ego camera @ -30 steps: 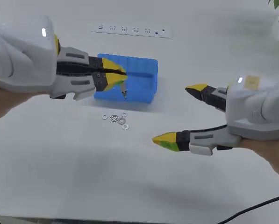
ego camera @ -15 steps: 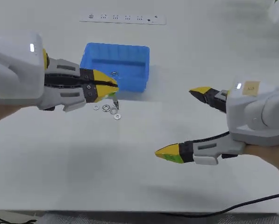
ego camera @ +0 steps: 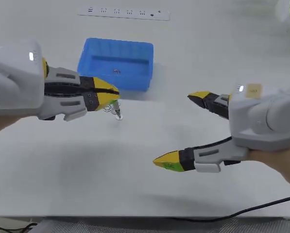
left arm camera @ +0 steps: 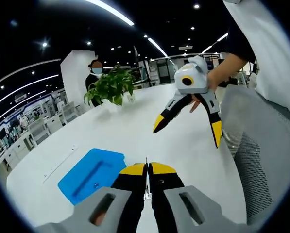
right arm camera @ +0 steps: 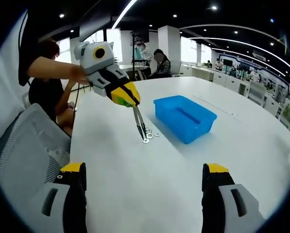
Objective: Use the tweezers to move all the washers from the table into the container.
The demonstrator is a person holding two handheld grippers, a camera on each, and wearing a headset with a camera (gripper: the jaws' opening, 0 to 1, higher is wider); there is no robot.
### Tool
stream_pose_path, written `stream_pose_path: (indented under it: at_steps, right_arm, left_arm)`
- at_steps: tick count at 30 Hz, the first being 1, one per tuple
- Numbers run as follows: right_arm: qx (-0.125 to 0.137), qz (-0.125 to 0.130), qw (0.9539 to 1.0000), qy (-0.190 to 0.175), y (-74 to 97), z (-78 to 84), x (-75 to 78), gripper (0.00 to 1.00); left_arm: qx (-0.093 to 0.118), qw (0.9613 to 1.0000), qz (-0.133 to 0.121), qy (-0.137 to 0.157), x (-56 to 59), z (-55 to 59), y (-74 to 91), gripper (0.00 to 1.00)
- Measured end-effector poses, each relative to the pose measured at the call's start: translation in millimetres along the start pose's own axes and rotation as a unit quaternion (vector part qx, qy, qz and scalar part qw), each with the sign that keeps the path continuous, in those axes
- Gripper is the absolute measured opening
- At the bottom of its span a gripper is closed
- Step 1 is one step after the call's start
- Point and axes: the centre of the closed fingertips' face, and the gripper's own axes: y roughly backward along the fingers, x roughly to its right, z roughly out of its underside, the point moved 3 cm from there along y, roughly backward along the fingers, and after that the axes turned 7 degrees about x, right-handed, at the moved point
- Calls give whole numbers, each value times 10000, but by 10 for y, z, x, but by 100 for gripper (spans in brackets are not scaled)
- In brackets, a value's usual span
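Left gripper (ego camera: pixel 113 94): I've got its jaws pinched narrow on the tweezers (ego camera: pixel 116 112), at left of centre in the head view.
Tweezers: they slant down out of the yellow tips, and the points sit right at the washers (right arm camera: pixel 149 135) on the table (ego camera: pixel 135 170).
Washers: a small cluster, just in front of the container (ego camera: pixel 135 80). The jaw tips hide most of it in the head view; the right gripper view shows it better.
Container: upper left of centre in the head view, with one washer (ego camera: pixel 116 72) lying on its floor.
Just changed: a second ago the tweezers were up over the container's front wall; now they're back down at the cluster.
Meaning: I read that as one washer delivered and the next pick starting. Several are left, so it's early going.
Grip on next washer: I can't tell whether the points have closed on one.
Right gripper (ego camera: pixel 174 129): spread wide, empty, off at right of frame, well apart from the work.
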Motion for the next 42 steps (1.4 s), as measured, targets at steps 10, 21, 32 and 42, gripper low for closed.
stream_pose_path:
  at_steps: [10,21,32,42]
  right_arm:
    - [8,40,10000,-76,15,9,21,100]
    - [40,35,9999,-138,-32,-25,-18,100]
    - [43,-88,9998,-180,-215,-127,13,97]
    - [107,-892,9958,-198,-649,-290,-33,81]
  left_arm:
    - [-24,10000,-27,53,3,54,-14,5]
    - [-173,9991,157,340,3,73,27,5]
    - [-418,9958,475,665,-46,50,-99,5]
    - [-560,9944,666,606,-28,87,-30,5]
